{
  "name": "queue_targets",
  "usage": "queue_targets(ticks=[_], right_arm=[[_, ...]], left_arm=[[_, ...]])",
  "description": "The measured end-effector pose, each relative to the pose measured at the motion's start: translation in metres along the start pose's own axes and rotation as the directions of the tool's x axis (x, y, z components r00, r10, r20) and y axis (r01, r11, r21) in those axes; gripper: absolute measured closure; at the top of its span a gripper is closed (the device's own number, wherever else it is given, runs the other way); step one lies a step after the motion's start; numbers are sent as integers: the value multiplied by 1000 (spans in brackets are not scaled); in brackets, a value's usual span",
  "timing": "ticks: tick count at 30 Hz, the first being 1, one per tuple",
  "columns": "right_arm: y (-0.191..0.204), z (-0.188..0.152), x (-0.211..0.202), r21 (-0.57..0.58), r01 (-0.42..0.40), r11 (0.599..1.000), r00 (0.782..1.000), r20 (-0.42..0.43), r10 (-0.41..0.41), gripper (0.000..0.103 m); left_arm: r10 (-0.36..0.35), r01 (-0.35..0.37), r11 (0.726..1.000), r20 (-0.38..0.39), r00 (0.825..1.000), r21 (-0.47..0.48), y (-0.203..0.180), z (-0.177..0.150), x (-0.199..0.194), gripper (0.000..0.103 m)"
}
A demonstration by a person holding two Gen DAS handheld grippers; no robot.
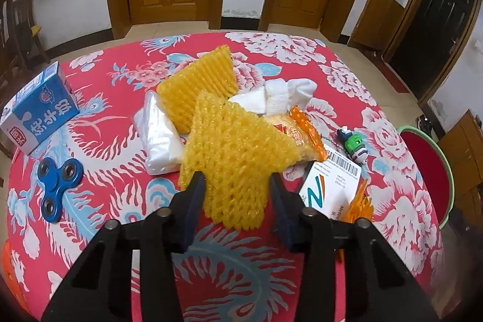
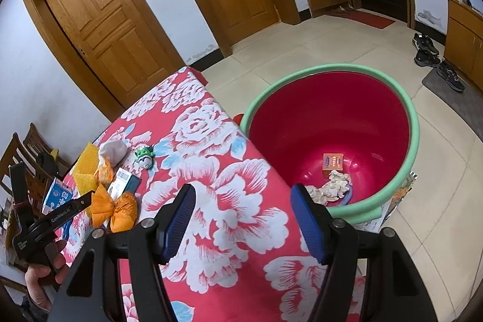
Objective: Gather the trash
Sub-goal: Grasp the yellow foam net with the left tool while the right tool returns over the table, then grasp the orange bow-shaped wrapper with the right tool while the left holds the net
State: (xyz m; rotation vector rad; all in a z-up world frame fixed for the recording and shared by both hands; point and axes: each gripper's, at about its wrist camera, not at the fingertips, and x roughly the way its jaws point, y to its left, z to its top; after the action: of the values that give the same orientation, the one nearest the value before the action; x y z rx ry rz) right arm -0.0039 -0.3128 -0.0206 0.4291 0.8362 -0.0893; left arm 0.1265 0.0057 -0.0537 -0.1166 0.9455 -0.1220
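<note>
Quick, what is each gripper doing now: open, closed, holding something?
Left gripper: jaws on both sides of the yellow foam net; firm grip cannot be told.
Right gripper: open, holding nothing.

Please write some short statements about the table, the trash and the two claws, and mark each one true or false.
1. The left claw has a yellow foam net between its fingers. True.
2. The right claw holds a tissue. False: nothing is between its fingers.
3. The red tub is empty. False: a small orange box and crumpled paper lie in it.
4. A blue spinner lies on the tablecloth. True.
5. The milk carton is green. False: it is blue and white.
</note>
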Motion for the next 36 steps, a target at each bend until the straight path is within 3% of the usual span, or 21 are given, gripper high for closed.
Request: queue_targets(ticks=[3, 6, 14, 28, 36], right_arm=[[7, -1, 1, -17, -6, 1000, 1000, -5, 6, 35], [14, -2, 2, -36, -14, 999, 1000, -11, 14, 35], [41, -4, 10, -99, -56, 994, 998, -39, 52, 35], [103, -21, 39, -239, -178, 955, 977, -155, 143, 35], [130, -33, 62, -308, -181, 934, 970, -212, 118, 35]], left_arm=[[12, -12, 1000, 9, 1000, 5, 2, 0, 0, 78], [-10, 10, 1000, 17, 1000, -14, 7, -2, -4, 82], [-57, 60, 998, 79, 995, -37, 18, -6, -35, 83], [-58, 69, 993, 105, 993, -101, 42, -22, -60, 83], [-64, 75, 990, 93, 994, -123, 53, -31, -59, 83]])
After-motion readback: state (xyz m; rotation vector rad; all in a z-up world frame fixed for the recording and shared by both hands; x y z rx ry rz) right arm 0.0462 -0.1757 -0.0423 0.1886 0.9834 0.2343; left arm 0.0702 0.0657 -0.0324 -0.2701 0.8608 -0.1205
